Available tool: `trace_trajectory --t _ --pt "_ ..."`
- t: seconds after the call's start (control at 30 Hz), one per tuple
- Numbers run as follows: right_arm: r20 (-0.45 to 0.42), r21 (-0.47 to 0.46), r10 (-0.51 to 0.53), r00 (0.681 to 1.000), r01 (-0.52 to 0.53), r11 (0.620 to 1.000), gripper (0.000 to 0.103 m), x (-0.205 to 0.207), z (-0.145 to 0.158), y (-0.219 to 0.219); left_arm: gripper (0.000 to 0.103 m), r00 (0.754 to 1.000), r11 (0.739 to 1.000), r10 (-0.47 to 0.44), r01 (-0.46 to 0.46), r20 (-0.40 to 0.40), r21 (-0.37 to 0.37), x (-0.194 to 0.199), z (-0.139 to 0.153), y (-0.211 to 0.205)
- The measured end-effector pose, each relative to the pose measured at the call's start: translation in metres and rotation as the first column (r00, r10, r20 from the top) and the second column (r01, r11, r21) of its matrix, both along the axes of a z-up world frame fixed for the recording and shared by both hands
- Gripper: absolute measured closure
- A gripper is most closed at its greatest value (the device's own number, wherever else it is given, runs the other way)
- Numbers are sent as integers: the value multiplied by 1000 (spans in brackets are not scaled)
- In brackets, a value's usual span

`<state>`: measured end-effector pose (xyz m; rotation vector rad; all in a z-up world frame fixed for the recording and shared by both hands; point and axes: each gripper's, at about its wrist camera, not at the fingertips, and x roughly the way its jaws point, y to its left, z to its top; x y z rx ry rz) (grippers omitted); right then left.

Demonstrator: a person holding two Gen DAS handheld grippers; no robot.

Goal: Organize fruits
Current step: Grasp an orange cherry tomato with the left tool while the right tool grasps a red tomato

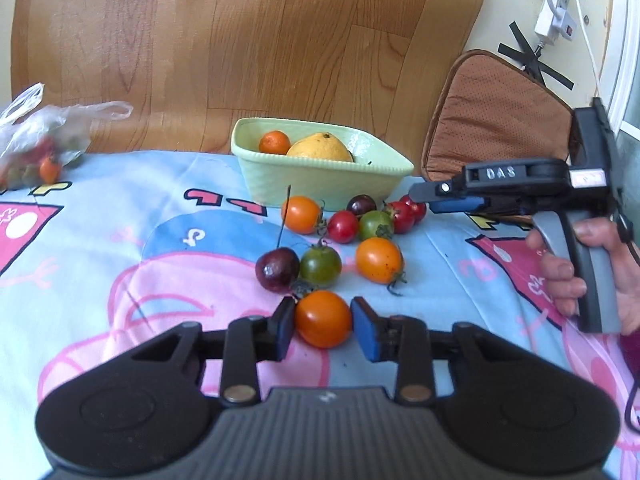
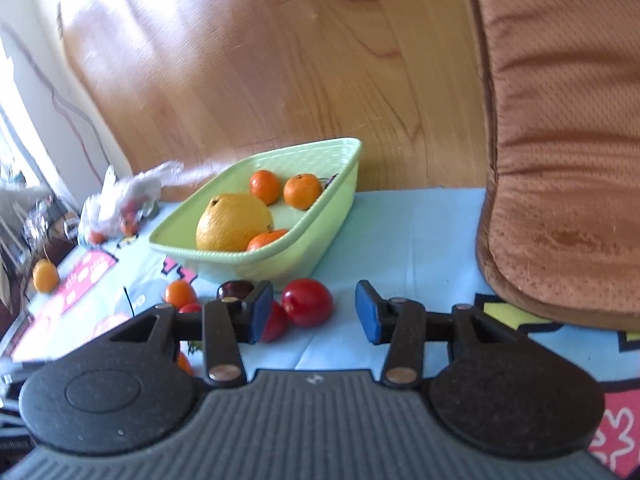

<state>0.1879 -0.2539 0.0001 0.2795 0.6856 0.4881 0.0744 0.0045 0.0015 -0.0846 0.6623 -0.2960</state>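
Note:
Several small tomatoes, orange, red, green and dark purple, lie on the cartoon-print cloth in front of a pale green bowl (image 1: 320,182). The bowl holds a big yellow citrus (image 1: 320,148) and small tangerines (image 2: 302,191). My left gripper (image 1: 323,322) has its blue pads on both sides of an orange tomato (image 1: 323,318), touching it. My right gripper (image 2: 314,312) is open and empty above the cloth, with a red tomato (image 2: 307,302) just left of the gap. The right gripper also shows in the left wrist view (image 1: 432,194), held by a hand beside the red tomatoes.
A clear plastic bag (image 1: 36,140) with more fruit lies at the far left of the cloth. A brown cushion (image 1: 496,120) leans at the right behind the bowl. A lone orange fruit (image 2: 45,276) sits far left. Wooden floor lies beyond the table's back edge.

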Motion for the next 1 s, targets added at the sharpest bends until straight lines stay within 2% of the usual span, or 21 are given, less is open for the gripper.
trace_trajectory --t 0.17,0.2,0.23,0.27,0.37,0.5,0.63,0.73,0.8,1.0 --pt "-85 91 7 996 0 996 56 16 -8 3 72 1000 1000 0 0 9 17 -4 0 -3" --pt "-105 120 10 994 3 993 60 18 -10 3 72 1000 1000 -1 1 9 17 -5 0 -3" --pt "-122 132 -1 993 17 991 72 17 -10 2 72 1000 1000 -4 3 9 17 -7 0 -3" --pt "-138 122 -8 990 25 992 71 15 -10 2 72 1000 1000 -7 7 11 16 -9 0 -2" --pt "-139 147 -33 990 53 988 71 -8 -6 -6 72 1000 1000 -19 19 9 -6 -18 1 2" --pt "-70 154 -14 997 25 988 71 -64 14 -10 72 999 999 -34 34 2 -40 -36 0 7" --pt "-2 77 117 993 -116 990 71 -125 19 25 72 997 996 -77 78 10 -47 -52 1 5" --pt "73 -53 191 979 -187 981 71 -158 12 62 72 996 996 -88 88 18 -29 -60 -1 4" --pt "98 -120 219 971 -207 971 71 -170 7 78 72 996 995 -88 89 20 -38 -61 -1 6" --pt "113 -165 231 966 -211 964 69 -176 6 83 67 996 996 -77 79 33 -35 -64 -2 7"
